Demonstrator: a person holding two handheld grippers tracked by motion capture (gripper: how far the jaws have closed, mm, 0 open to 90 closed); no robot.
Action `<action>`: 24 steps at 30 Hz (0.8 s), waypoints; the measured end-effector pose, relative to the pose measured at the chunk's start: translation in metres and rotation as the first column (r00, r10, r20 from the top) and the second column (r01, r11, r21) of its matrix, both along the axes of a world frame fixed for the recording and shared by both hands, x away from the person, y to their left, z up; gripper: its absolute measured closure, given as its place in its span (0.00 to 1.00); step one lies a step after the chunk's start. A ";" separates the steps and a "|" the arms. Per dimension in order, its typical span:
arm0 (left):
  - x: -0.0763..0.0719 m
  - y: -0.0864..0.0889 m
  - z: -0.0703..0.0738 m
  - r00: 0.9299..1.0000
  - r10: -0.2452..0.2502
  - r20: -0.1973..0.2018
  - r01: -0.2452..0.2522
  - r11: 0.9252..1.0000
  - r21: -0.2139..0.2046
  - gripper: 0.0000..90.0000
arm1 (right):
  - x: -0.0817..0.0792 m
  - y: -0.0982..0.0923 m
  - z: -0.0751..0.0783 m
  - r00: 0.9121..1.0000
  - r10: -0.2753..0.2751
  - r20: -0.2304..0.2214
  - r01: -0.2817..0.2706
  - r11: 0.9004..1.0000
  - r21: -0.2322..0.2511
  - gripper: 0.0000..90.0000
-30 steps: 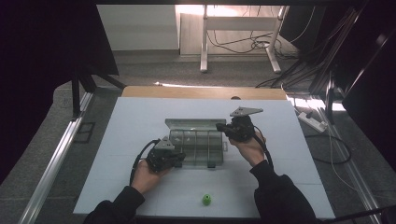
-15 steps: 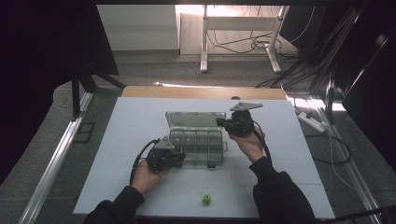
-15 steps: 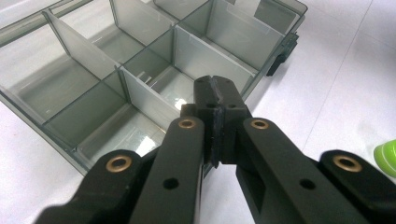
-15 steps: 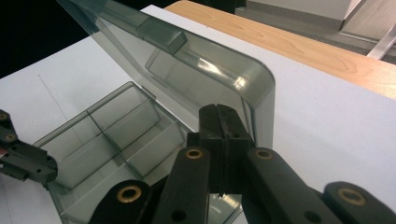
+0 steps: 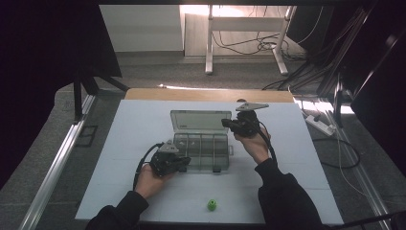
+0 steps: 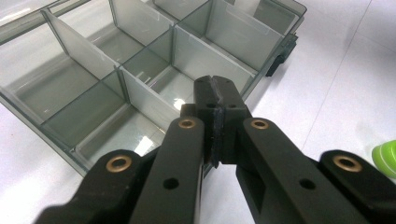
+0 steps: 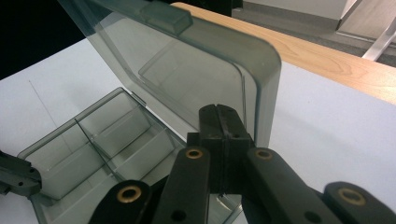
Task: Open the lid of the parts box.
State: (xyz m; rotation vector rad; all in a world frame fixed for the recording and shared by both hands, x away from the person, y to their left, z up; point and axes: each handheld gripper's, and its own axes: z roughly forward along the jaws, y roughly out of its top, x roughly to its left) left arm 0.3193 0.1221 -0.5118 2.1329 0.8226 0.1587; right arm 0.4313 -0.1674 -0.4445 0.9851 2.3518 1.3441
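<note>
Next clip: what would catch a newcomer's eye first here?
A clear smoky compartment box sits mid-table with its lid swung up and its compartments bare. The left gripper, shut, rests at the box's near left corner; the right gripper, also shut, is at the lid's right edge. A small green object lies alone near the table's front edge.

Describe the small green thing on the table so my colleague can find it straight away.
Start from the white table and the smoky clear compartment box open at its middle. Come toward the person's edge, between the two forearms: the green piece sits alone there. It is the one brightly coloured item, small and rounded.
</note>
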 end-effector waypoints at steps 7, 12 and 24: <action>0.000 0.000 0.000 1.000 -0.001 -0.002 0.001 1.000 -0.001 0.99 | 0.006 0.000 0.000 1.000 -0.009 0.000 0.009 1.000 -0.001 0.99; 0.001 0.000 0.000 1.000 -0.002 -0.003 0.002 1.000 -0.001 0.99 | 0.009 0.001 0.000 1.000 -0.014 0.002 0.014 1.000 0.001 0.99; 0.001 0.000 0.000 1.000 -0.003 -0.007 0.003 1.000 -0.002 0.99 | 0.017 0.001 0.000 1.000 -0.026 0.011 0.026 1.000 0.008 0.99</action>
